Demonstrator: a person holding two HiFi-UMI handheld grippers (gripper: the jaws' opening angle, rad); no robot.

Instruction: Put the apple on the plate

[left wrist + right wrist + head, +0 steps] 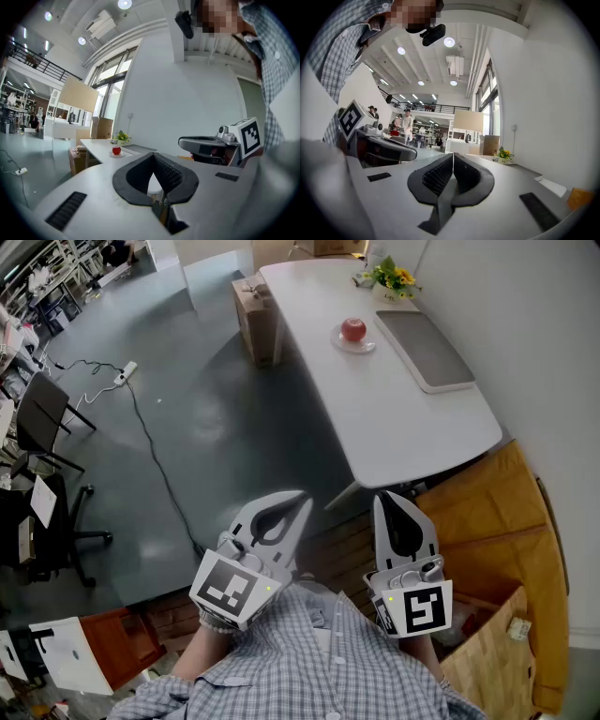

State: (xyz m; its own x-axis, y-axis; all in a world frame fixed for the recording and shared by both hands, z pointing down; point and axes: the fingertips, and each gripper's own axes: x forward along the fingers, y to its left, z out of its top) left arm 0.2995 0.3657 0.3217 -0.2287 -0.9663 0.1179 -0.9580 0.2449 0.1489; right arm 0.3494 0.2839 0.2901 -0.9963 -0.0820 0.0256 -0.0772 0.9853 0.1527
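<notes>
The red apple (353, 329) sits on a small pale plate (340, 343) near the far end of the long white tabletop (403, 423). In the left gripper view the apple (116, 150) and plate (111, 154) show small and distant, beyond the claw tips. Just to the right of the plate in the head view lies a flat grey pad (427, 352), and behind it, at the tabletop's far corner, stands a small pot of yellow flowers (392, 277). A cardboard box (258, 320) rests on the grey floor (187, 427) against the tabletop's left edge, and a cable (141, 423) trails across the floor.

Both claws are well away from the tabletop, close to the person's checked shirt (309, 662). The left claw (302, 495) has its tips pressed together with nothing between them. The right claw (384, 497) is likewise closed and empty, its ribbed pads (440, 176) meeting at the tip.
</notes>
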